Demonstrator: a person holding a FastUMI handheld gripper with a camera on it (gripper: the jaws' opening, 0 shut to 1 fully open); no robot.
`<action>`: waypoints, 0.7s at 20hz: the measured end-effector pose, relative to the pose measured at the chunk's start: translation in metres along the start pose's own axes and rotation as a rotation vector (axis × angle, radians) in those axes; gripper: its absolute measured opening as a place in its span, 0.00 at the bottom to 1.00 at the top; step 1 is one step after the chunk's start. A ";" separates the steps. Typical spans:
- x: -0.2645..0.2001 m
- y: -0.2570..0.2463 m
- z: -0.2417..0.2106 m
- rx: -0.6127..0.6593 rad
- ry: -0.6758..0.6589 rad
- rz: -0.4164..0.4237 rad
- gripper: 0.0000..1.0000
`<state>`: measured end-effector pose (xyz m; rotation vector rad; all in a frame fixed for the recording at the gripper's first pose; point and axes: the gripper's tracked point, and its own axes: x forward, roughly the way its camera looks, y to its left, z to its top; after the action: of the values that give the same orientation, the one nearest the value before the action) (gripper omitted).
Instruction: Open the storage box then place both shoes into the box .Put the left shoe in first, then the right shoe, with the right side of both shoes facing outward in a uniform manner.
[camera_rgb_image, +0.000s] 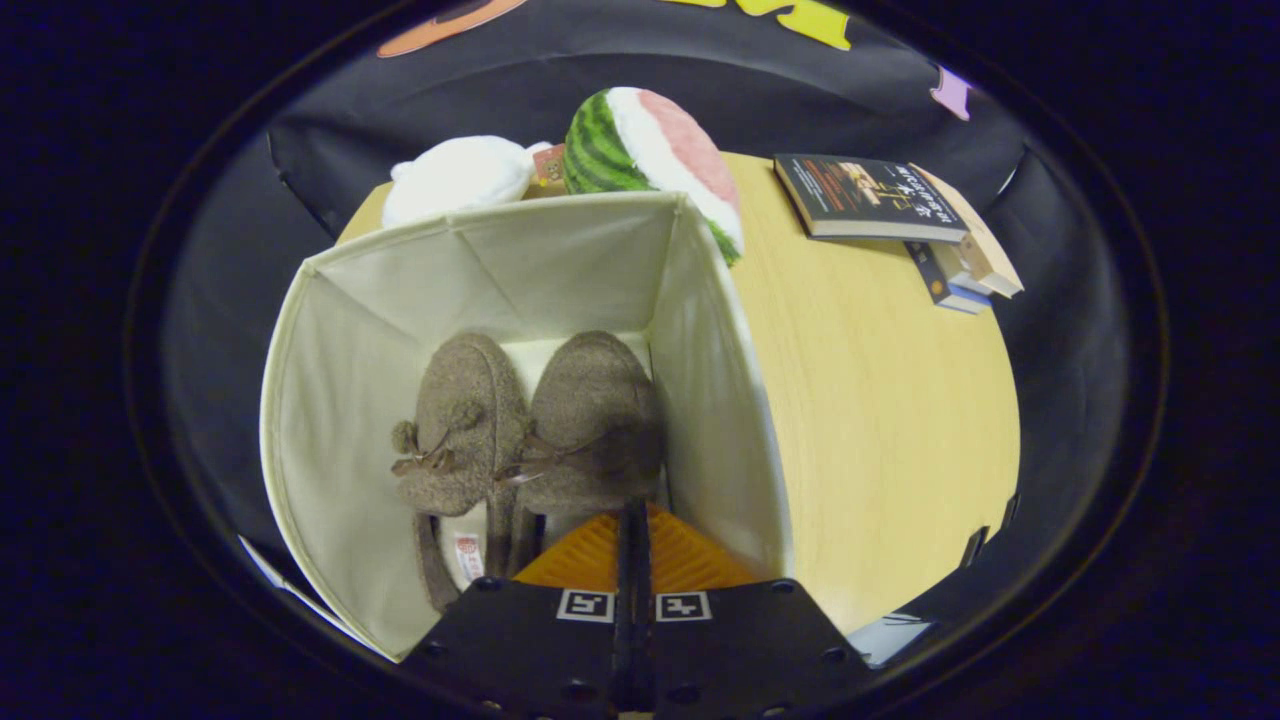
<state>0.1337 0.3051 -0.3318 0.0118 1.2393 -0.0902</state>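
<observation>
Both shoes already sit side by side in the open storage box on the worktop, against its right wall, so the task looks nearly finished. Their long axes run away from the gripper, toes pointing ahead. The gripper's fingers are closed together, holding nothing, just above the right shoe's heel.

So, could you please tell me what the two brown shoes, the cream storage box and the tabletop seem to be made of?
The two brown shoes look like fuzzy felt or wool, with a matte, napped surface and small pom-poms. The cream storage box seems to be fabric over stiff panels: creased, matte walls. The tabletop looks like light wood or laminate, with a smooth grain. The gripper is shut, its fingers over the box just behind the shoes.
</observation>
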 end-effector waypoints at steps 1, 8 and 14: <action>-0.007 0.005 -0.001 -0.001 -0.003 0.037 0.05; -0.088 -0.018 0.005 -0.076 -0.135 0.126 0.39; -0.166 -0.076 -0.001 -0.094 -0.347 0.176 0.69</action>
<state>0.0736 0.2400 -0.1726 0.0222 0.8905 0.1153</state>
